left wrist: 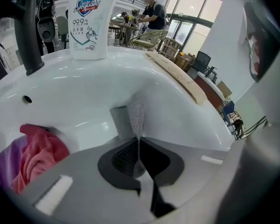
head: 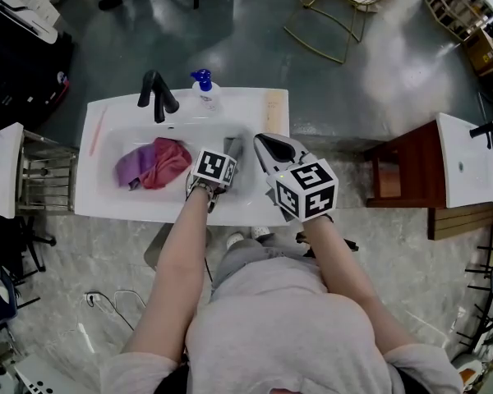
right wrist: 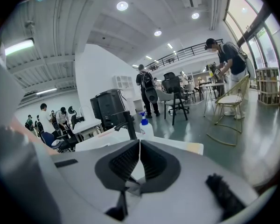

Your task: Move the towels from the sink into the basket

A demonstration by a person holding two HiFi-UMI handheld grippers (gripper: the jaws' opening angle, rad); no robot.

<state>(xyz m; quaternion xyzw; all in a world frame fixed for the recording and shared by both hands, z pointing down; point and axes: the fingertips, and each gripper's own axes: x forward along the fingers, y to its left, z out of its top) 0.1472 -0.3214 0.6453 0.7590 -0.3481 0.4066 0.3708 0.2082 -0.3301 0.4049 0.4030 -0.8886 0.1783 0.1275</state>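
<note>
**Towels:** three counted, all in the sink [head: 107,208] [left wrist: 177,106].
- Grey towel [head: 232,147] [left wrist: 126,122]: lay at the right of the basin. Fold drawn up and pinched in the left claw [head: 228,158] [left wrist: 139,143].
- Pink towel [head: 168,162] [left wrist: 39,153] and purple towel [head: 130,167] [left wrist: 7,160]: lay bunched together, touching, at the left of the basin. Purple furthest left. Both well apart from either claw.

**Claws:** two counted.
- Left claw: pressed together on the grey towel, pointed steeply down into the basin.
- Right claw [head: 267,142] [right wrist: 139,155]: pressed together with nothing between, held above the right part of the sink, just beside the left claw.

**Sink:** one noted here, white, set in a white surface.

**Fittings on the far rim:**
- Faucet [head: 156,97] [left wrist: 28,36]: one, black.
- Soap bottle [head: 205,93] [left wrist: 91,22]: one, with a blue pump, stood just right of the faucet.

**Wooden strip** [head: 275,109] [left wrist: 177,76]: one, lay along the right edge of the surface.

**Wire rack** [head: 45,175]: one, stood left of the sink. Contents could not be made out.
</note>
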